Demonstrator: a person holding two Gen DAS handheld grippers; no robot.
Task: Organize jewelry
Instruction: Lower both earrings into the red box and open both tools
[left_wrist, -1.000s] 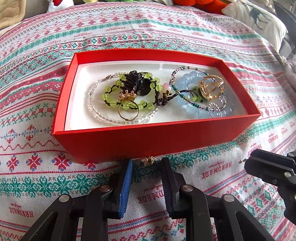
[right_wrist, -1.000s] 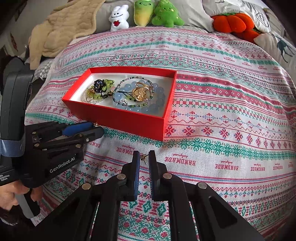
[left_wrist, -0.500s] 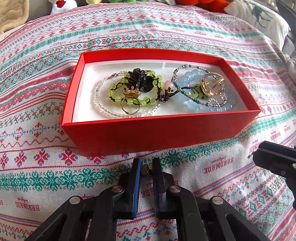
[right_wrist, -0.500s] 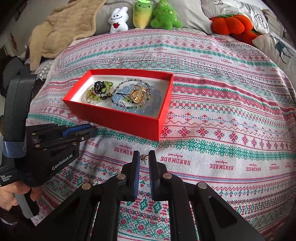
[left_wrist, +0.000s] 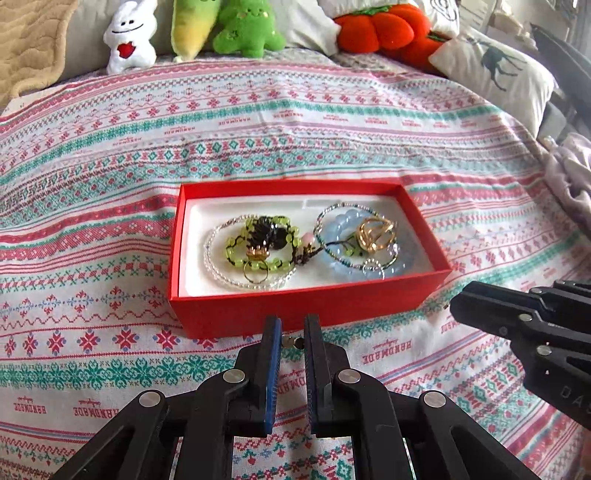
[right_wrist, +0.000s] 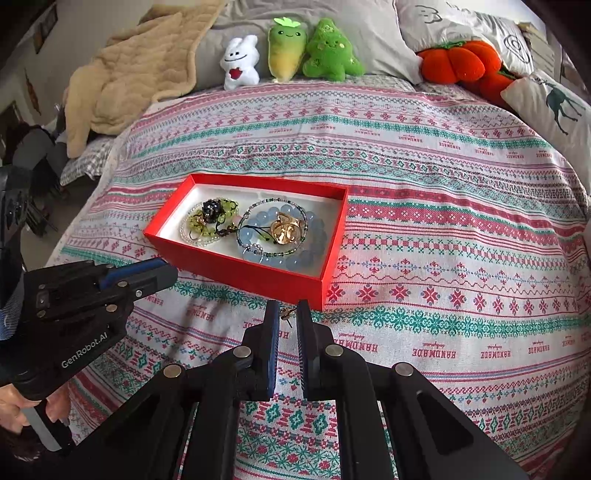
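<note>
A red box (left_wrist: 295, 310) (right_wrist: 236, 269) with a white lining sits on the patterned bedspread. It holds several bracelets, a gold ring (left_wrist: 255, 273) and a gold ornament (left_wrist: 376, 236). My left gripper (left_wrist: 292, 341) is shut on a small gold earring (left_wrist: 293, 342), held in front of the box's near wall. My right gripper (right_wrist: 287, 314) is shut on another small gold earring (right_wrist: 286, 314), just before the box's near corner. Each gripper shows in the other's view, the right one at the right edge (left_wrist: 517, 321), the left one at the left (right_wrist: 110, 284).
Plush toys (right_wrist: 288, 51) and an orange pumpkin cushion (right_wrist: 458, 62) line the head of the bed. A beige blanket (right_wrist: 136, 74) lies at the back left, a deer pillow (right_wrist: 557, 107) at the right. The bed edge falls away on the left.
My left gripper closed on the small gold earring and lifted back from the box. The right gripper stayed shut on its earring and rose slightly.
</note>
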